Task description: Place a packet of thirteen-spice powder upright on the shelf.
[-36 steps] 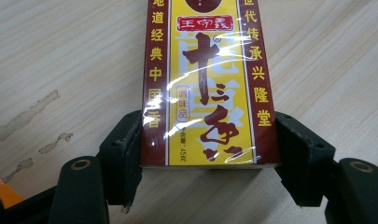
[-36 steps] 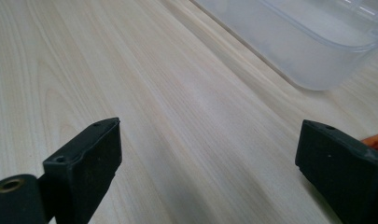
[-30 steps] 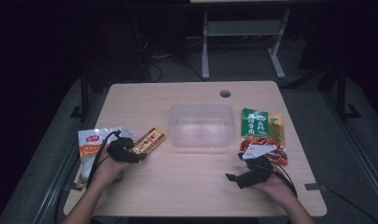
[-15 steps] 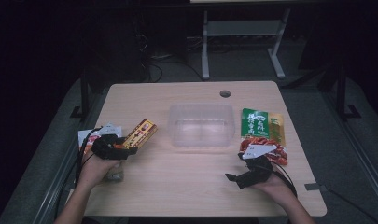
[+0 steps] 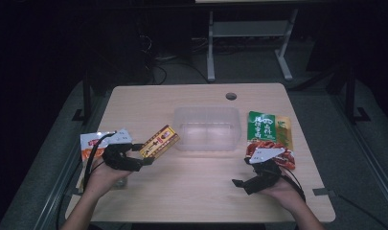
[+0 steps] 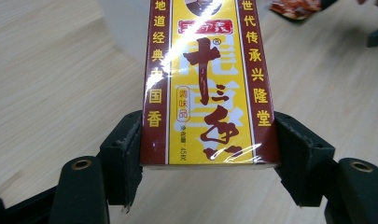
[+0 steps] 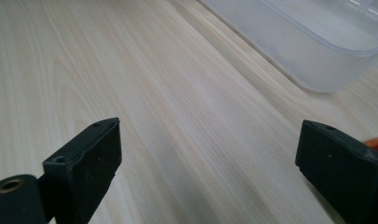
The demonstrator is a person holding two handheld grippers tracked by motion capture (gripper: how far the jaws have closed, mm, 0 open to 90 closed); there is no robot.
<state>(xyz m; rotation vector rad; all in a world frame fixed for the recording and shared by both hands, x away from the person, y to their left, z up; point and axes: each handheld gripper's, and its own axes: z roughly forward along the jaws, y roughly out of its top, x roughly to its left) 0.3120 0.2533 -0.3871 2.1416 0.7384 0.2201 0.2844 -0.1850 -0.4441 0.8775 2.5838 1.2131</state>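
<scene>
The left gripper (image 5: 144, 154) is clamping the near end of the box (image 5: 159, 141), a yellow and dark-red carton with printed characters; in the left gripper view the two black jaws are pressing its long sides just above its bottom edge (image 6: 207, 88), and the box is hanging clear of the table (image 5: 201, 191) with the wood showing under it. Compared with half a second ago, the left hand (image 5: 103, 175) is now sitting farther right and farther from the person, so the box is lying closer to the tub (image 5: 208, 128), its far end almost at the tub's near-left corner, though whether they are touching cannot be told. A second ago the gripper was resting low on the table with the box beside it. Left of the hand, a red and white pouch (image 5: 91, 143) is lying at the table's left edge. The right gripper (image 5: 242, 184) is sitting with its jaws spread wide over bare wood, gripping nothing, and is keeping the same place as before, near the right front of the table. Just beyond it a red packet (image 5: 278, 155) is lying, and beyond that a green packet (image 5: 263, 127) is lying right of the tub. In the right gripper view the clear tub (image 7: 317, 37) is standing at upper right, empty.
</scene>
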